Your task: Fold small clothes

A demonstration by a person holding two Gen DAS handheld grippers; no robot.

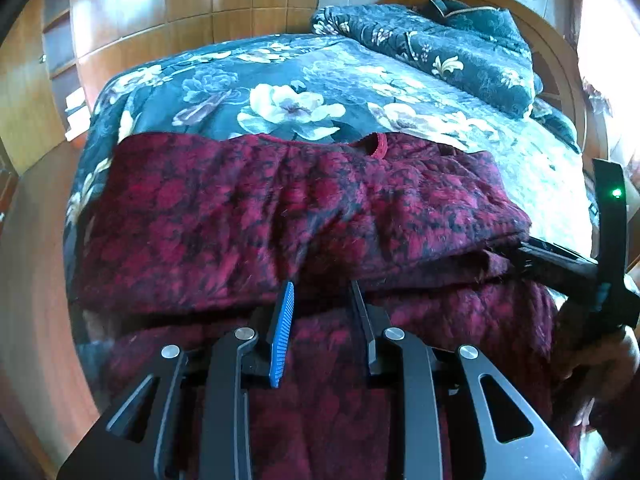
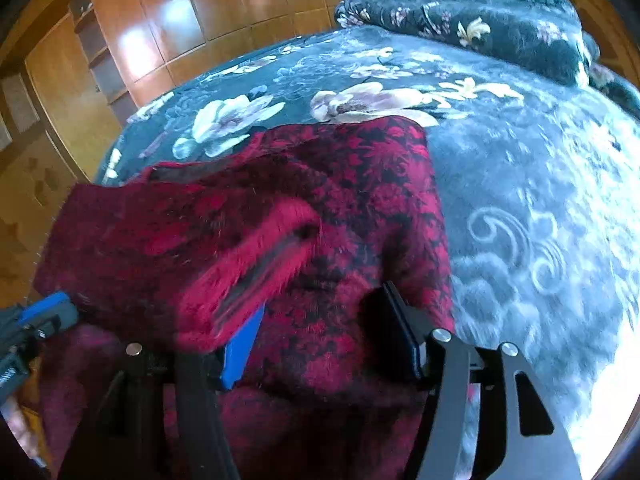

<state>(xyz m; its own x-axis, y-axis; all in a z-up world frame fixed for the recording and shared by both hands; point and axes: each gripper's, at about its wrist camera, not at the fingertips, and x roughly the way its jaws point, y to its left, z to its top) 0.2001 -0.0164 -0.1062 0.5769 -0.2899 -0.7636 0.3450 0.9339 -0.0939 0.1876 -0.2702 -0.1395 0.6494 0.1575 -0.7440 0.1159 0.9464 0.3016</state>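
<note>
A: How many things do you count?

B: One garment (image 1: 304,216), dark red with a black flower pattern and a fuzzy nap. One bed (image 1: 280,76) under a blue floral cover, one folded blanket (image 1: 440,44) of similar print at the far end, and two tongs.

A: Start with the left tongs (image 1: 320,312).

B: Its two fingers stand a small way apart, one with a blue ribbed pad (image 1: 282,336), the other black. Red cloth lies beneath and ahead of them, but nothing is pinched in the gap; the tips sit at the near edge of the folded layer. No pad presses on cloth that I can see.

A: And the right tongs (image 2: 320,320)?

B: Wider apart. A fuzzy fold of the garment (image 2: 256,248) drapes over its blue finger (image 2: 240,352), touching it, and the black finger (image 2: 404,332) stands clear on the other side with cloth below. The fold is not squeezed between them. The picture is blurred there.

A: Where does the garment lie?

B: On the bed, straight ahead of both tongs and running under them. From the left view it is doubled over, an upper layer lying across a lower one, with a red neckline trim (image 1: 378,144) at the far edge. The right tongs (image 1: 560,260) pokes in at that layer's right end, a hand (image 1: 608,360) behind it.

A: Is it flat?

B: Not quite; the upper layer is rumpled and lifted near the right tongs.
</note>
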